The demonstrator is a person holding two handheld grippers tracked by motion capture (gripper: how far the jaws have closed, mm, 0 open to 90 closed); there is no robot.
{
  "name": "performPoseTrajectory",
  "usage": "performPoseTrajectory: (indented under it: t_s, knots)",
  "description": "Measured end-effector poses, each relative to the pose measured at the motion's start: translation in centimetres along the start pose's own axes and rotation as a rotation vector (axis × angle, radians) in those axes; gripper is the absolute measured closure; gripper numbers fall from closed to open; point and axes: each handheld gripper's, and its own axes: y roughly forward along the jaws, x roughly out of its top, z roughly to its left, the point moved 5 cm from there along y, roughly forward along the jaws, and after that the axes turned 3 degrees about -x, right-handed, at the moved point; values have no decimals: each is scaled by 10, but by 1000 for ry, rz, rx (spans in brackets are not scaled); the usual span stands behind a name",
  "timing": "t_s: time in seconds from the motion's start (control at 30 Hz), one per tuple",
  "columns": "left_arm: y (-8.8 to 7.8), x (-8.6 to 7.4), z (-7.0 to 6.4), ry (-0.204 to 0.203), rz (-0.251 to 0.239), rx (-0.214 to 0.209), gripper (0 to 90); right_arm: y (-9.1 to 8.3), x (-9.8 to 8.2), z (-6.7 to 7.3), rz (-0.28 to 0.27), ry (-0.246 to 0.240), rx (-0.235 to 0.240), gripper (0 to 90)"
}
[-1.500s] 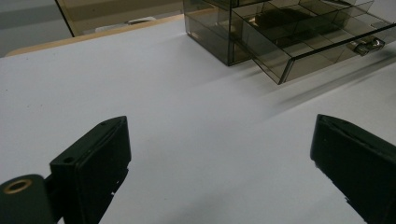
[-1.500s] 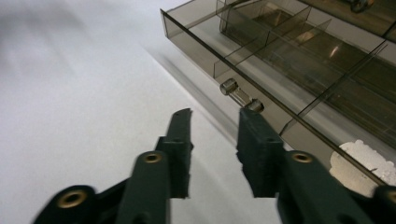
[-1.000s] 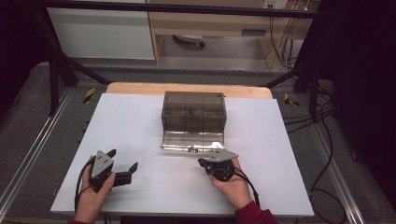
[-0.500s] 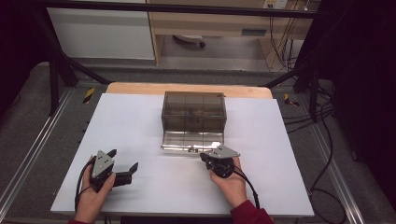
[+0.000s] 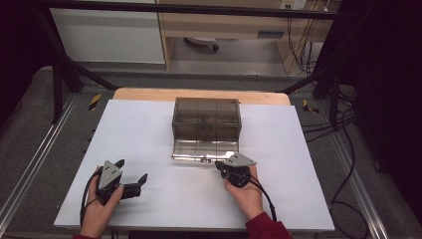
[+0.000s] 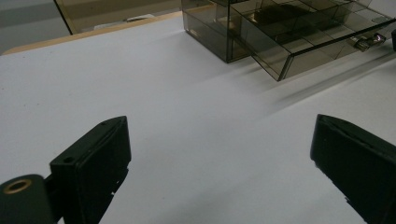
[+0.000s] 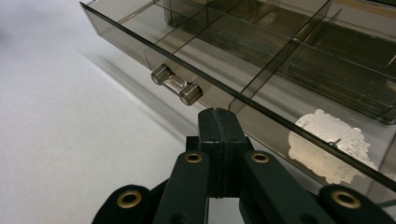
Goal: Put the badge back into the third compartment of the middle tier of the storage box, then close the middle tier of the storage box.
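Resting closed right gripper (image 7: pixel 218 116) against drawer (image 7: pixel 261 88) front; left gripper (image 6: pixel 219 163) open.

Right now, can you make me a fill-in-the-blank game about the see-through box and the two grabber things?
1. The drawer of the smoky plastic box is pulled ____.
2. The right gripper has its jaws ____, just in front of the drawer's handle.
3. The left gripper has its jaws ____, with nothing between them.
4. The box stands on a ____ table.

Missing words: out; shut; open; white
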Motion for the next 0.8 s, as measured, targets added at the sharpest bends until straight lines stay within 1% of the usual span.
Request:
performPoseTrajectory:
  t_s: [0.17,0.33,0.4,0.5,0.8]
  knots:
    - [0,0,0,0,4,0,53,0,0,-2,1,-2,-12,900]
    - [0,-1,1,-2,3,1,53,0,0,-2,-1,-2,-13,900]
    - [0,0,1,-3,1,2,53,0,1,-2,-2,-4,-13,900]
    - [0,0,0,-1,0,0,53,0,1,-1,-9,-26,-13,900]
    - [-1,0,0,2,-1,-1,53,1,1,-2,-3,-29,-20,900]
